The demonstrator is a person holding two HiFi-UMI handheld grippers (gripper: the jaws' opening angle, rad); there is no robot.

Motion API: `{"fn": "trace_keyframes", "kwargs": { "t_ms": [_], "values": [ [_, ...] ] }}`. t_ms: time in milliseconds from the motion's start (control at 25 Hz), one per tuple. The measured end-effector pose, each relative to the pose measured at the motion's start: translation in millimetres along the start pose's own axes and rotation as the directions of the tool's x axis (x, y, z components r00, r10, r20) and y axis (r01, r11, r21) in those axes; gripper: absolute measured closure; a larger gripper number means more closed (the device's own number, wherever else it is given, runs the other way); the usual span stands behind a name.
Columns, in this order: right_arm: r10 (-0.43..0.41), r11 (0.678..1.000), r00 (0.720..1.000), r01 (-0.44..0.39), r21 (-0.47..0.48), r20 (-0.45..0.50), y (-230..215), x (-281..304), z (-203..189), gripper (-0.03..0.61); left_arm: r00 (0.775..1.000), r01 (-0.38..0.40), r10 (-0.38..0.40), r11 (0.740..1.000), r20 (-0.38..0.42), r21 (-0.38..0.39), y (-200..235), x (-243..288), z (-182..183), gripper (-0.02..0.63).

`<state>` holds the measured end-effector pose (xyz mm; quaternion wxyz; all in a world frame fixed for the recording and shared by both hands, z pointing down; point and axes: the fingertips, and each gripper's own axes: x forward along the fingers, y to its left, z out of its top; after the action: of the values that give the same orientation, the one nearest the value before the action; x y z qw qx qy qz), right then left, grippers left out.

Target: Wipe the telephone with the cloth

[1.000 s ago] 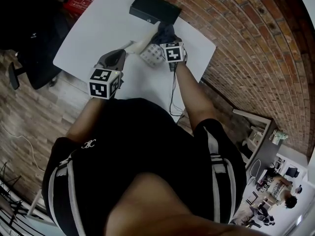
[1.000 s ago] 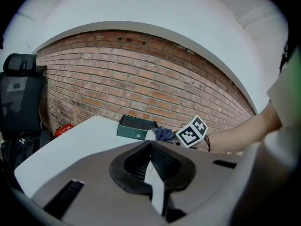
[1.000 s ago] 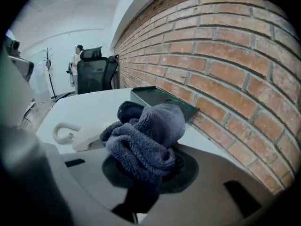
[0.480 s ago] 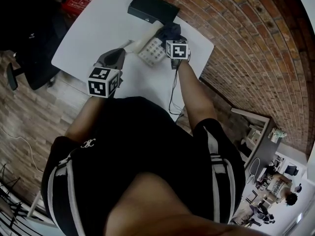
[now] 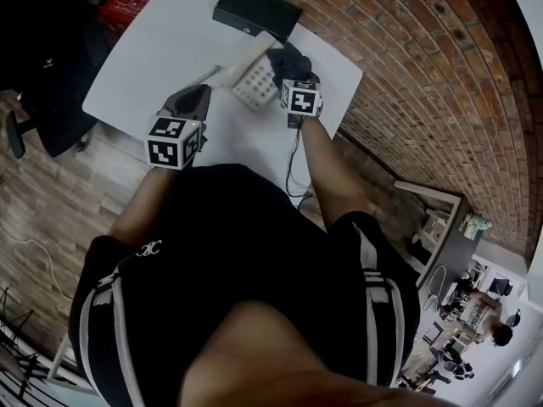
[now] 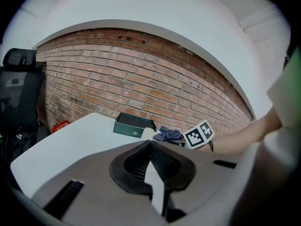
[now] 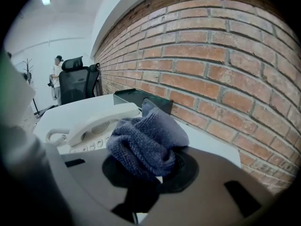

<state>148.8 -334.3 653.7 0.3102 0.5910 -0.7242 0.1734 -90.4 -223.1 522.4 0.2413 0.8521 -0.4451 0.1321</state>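
Dark box (image 5: 256,11), white table (image 5: 157,53), maybe crate (image 5: 129,2).

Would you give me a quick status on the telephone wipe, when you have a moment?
Left gripper shut, empty, at the table's near edge. Right gripper shut on the cloth, beside the telephone handset. Dark box behind it, not blocking.

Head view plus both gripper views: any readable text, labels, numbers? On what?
Nothing reads legibly.
Red box: white print, too blurred.
Telephone: key markings too small.
Dark box: small pale round mark on its front, unreadable.
Shirt emblem: white, no letters I can make out.
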Motion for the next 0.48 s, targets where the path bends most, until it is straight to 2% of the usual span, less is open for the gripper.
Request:
{"fn": "trace_keyframes", "kwargs": {
  "t_ms": [160,480],
  "values": [
    [0.004,0.999,1.000,-0.005,0.032,0.019,9.7,-7.1,-9.5,0.517,1.000,0.026,-0.026,1.000,-0.014,0.017,-7.0,4.6,-0.1,0.620],
    [0.100,0.991,0.995,-0.098,0.086,-0.017,38.9,-20.8,-29.8,0.518,0.997,0.069,-0.067,0.996,-0.038,0.053,-15.4,12.3,4.0,0.620]
  ]
}}
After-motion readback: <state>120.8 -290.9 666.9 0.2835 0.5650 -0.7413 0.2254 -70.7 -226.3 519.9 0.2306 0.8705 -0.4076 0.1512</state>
